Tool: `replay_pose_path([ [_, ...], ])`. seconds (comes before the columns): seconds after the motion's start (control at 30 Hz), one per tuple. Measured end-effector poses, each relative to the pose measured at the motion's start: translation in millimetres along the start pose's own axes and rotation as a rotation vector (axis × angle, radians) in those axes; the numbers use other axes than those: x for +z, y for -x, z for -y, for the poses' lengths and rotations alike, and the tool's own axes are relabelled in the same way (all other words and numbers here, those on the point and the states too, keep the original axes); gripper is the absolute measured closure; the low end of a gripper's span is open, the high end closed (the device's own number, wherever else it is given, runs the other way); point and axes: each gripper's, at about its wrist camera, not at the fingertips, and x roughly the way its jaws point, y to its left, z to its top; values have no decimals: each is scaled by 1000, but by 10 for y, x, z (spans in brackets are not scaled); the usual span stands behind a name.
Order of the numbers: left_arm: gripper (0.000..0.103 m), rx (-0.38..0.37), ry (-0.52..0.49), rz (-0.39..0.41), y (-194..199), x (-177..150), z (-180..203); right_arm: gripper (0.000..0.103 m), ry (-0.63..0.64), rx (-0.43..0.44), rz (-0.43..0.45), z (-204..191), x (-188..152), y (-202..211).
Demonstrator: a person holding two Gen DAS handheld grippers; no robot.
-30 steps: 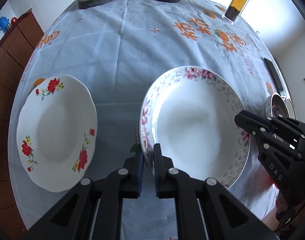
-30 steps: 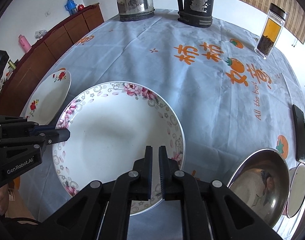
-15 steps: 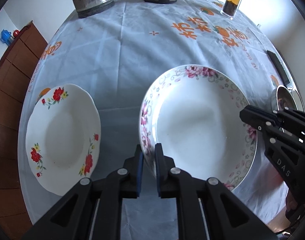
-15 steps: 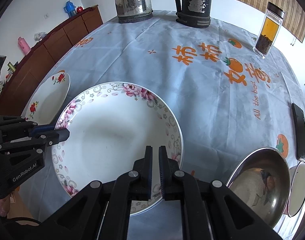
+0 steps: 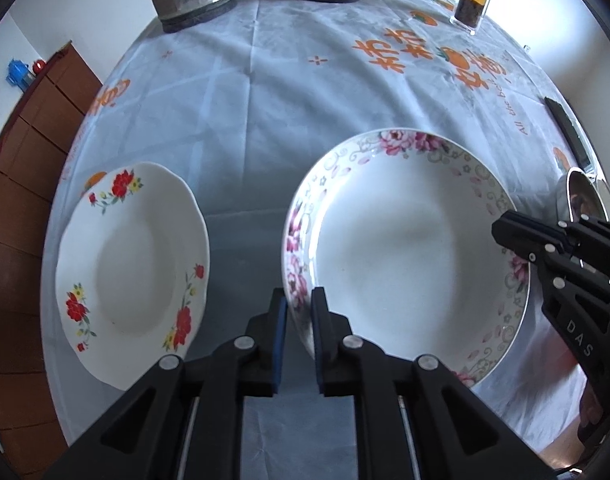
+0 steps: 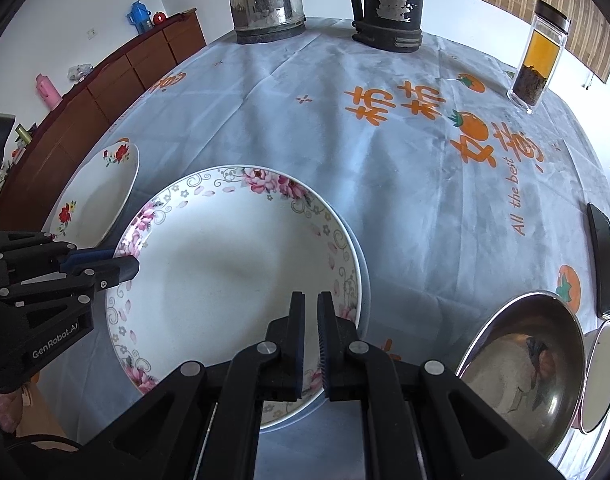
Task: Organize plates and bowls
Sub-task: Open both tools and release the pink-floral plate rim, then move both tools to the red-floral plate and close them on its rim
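A large pink-flowered plate is held above the tablecloth by both grippers. My left gripper is shut on its left rim; it also shows in the right wrist view. My right gripper is shut on the plate's near right rim; it also shows in the left wrist view. A smaller white plate with red flowers lies on the table to the left, also seen in the right wrist view.
A steel bowl and a white-lined bowl sit at the right. A steel kettle, a black flask and a tea jar stand at the far side. A black phone lies near the right edge.
Both grippers, still shut on the pink-flowered plate, have drawn it slightly back and up. The red-flowered plate has not moved on the table.
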Motion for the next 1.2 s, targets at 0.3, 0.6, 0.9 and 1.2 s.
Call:
replay_pose_path([
  [0.3,95,21,-30,31,56,26,38,96,-6,-5,1,12,-4,-3],
  [0.6,93,9,4,33,63,20,-20,96,-7,-3,-2,21,-16,-13],
  [0.9,50,3,43,54,142,19,-77,96,-21,14,-3,16,-23,-13],
  [1.2,32,-42,109,95,335,-47,-289,47,-44,30,27,-12,-11,16],
])
